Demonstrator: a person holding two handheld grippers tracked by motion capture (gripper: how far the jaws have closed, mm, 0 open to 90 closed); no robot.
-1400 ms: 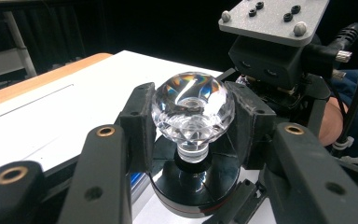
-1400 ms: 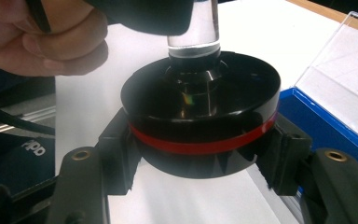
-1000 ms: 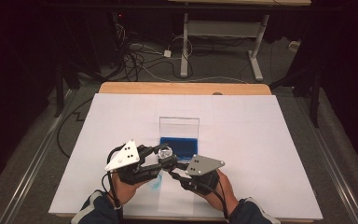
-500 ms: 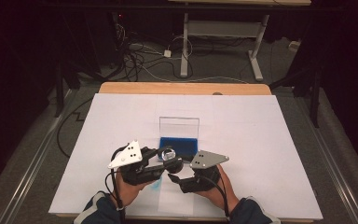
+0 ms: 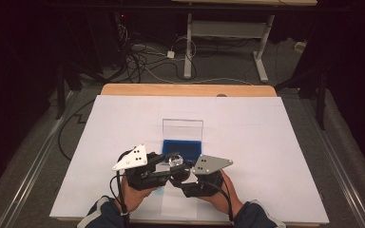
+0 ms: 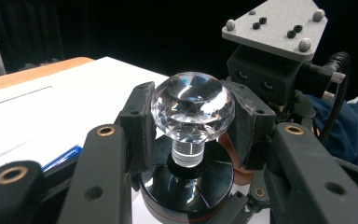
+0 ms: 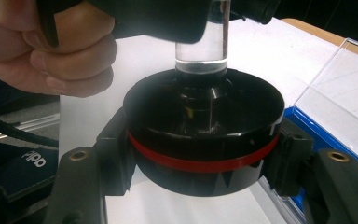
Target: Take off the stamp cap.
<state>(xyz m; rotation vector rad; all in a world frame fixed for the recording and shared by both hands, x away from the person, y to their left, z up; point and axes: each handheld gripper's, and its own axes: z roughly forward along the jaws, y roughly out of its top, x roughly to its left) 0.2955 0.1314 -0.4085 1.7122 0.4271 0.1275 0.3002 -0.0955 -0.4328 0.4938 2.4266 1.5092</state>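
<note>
A: Entry. Left gripper (image 5: 168, 164): fingers (image 6: 142, 121) closed on the faceted crystal knob (image 6: 192, 105), one pad on each side of its widest girth, stem pointing down.

B: Reason for that hold?

A: Likely to keep the stem vertical over the socket. Right gripper (image 7: 200, 158): fingers (image 7: 114, 154) clamped around the black round base (image 7: 203, 119), on the wall at and below the red band, so the top face is free.

B: Position of the two parts?

A: The clear stem (image 7: 201, 46) meets the centre hub of the base; whether it is fully seated, I cannot tell. Both are held just above the worktop (image 5: 275, 142), near its front edge, close to the person.

B: Surroundings?

A: The open case (image 5: 183, 142), blue-lined with its clear lid upright, sits just behind the grippers, presumably where the pieces belong.
</note>
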